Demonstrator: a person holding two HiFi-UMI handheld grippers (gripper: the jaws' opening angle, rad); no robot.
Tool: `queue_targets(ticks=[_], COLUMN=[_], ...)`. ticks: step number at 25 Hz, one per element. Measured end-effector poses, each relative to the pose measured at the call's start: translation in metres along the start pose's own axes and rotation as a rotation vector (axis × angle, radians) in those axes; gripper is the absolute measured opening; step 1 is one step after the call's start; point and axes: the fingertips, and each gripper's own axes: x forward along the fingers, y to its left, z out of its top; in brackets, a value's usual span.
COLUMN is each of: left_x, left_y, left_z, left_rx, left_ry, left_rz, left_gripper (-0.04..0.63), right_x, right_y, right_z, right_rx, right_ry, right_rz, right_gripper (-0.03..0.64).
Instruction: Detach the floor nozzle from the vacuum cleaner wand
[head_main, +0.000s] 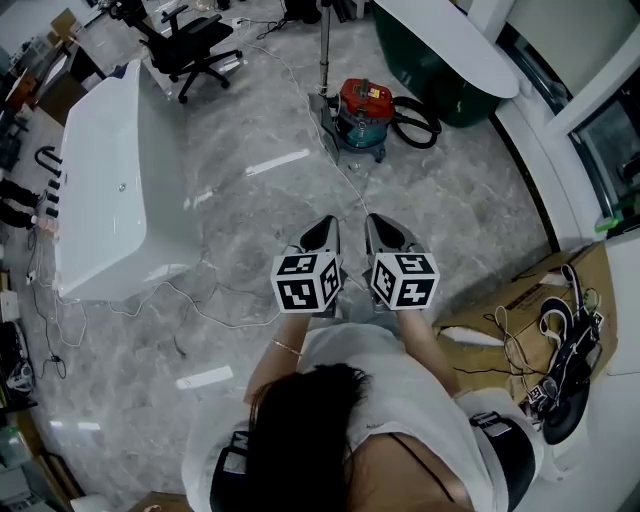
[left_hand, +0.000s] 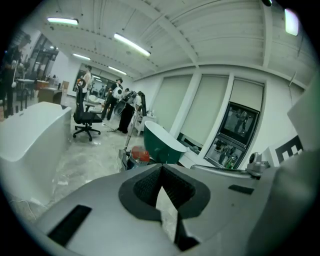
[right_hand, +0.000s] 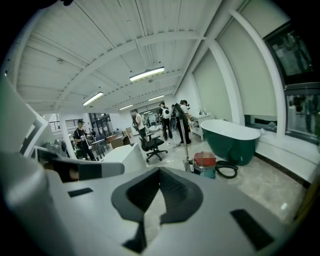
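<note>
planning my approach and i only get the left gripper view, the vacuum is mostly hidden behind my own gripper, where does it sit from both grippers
observer: in the head view the vacuum cleaner stands on the floor straight ahead of the left gripper and the right gripper, which are side by side and well apart from it.
operator: ok, is the other gripper free too
observer: yes, the right gripper view shows its fingers shut together with nothing between them.
</note>
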Motion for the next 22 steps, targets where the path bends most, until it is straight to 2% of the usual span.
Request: queue_targets(ticks=[10, 16, 22], left_x=[0.008, 0.020, 0.036], left_y=[0.007, 0.006, 0.013], left_z=[0.007, 0.016, 0.019], left_rx=[-0.004, 0.025, 0.012], left_ry=[-0.015, -0.025, -0.019], left_rz=[0.015, 0.023, 0.048], left_gripper=[0.003, 0.003, 0.003], right_x=[0.011, 0.018, 0.032], right_y=[0.000, -0.017, -0.027], right_z=[0.004, 0.016, 0.019], right_rx=[-0.022, -0.019, -0.040], right_ry=[0.004, -0.014, 0.003], right_rz=[0.024, 0.008, 0.022], right_gripper=[0.015, 0.015, 0.015])
